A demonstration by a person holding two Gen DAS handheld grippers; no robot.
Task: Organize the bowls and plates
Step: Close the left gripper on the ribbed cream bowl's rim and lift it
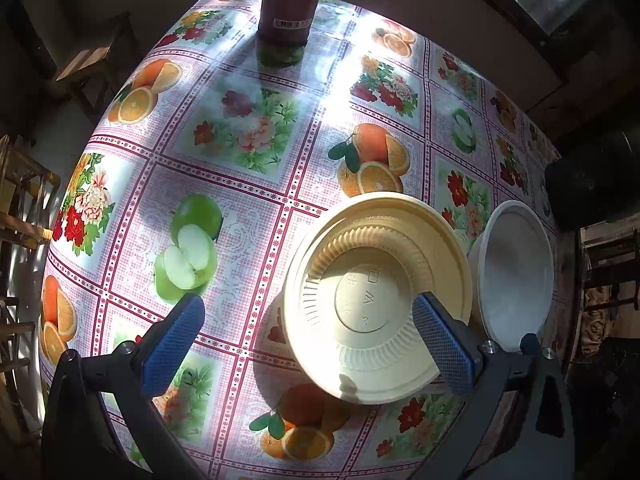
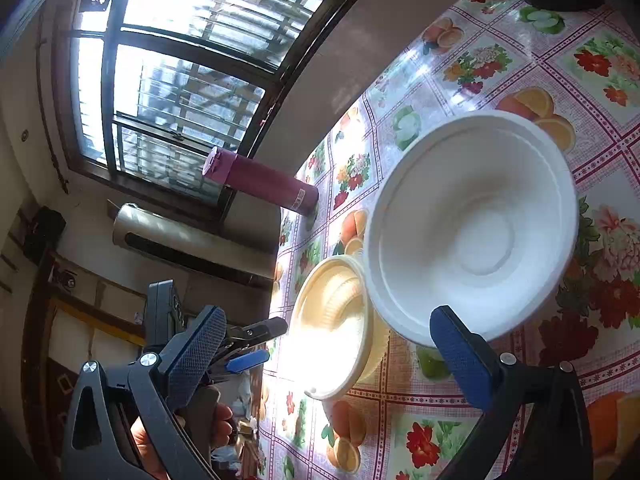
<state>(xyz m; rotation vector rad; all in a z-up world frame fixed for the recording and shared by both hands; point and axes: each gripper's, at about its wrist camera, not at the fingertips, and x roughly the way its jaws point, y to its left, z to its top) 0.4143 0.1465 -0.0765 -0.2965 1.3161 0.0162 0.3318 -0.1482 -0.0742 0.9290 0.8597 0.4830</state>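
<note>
Blue-padded fingers of the left gripper (image 1: 308,340) stand spread wide, one pad over the cream ribbed plastic bowl (image 1: 376,300), which sits tilted on the fruit-and-flower vinyl tablecloth (image 1: 224,184). Just beside it, seemingly touching, is the smooth white plastic bowl (image 2: 472,224). Likewise spread and empty, the right gripper (image 2: 328,356) has one pad at the white bowl's near rim. A magenta cylindrical bottle (image 2: 260,180) stands well apart.

Open tablecloth (image 1: 248,208) left of the bowls; bottle (image 1: 290,8) stands far.
</note>
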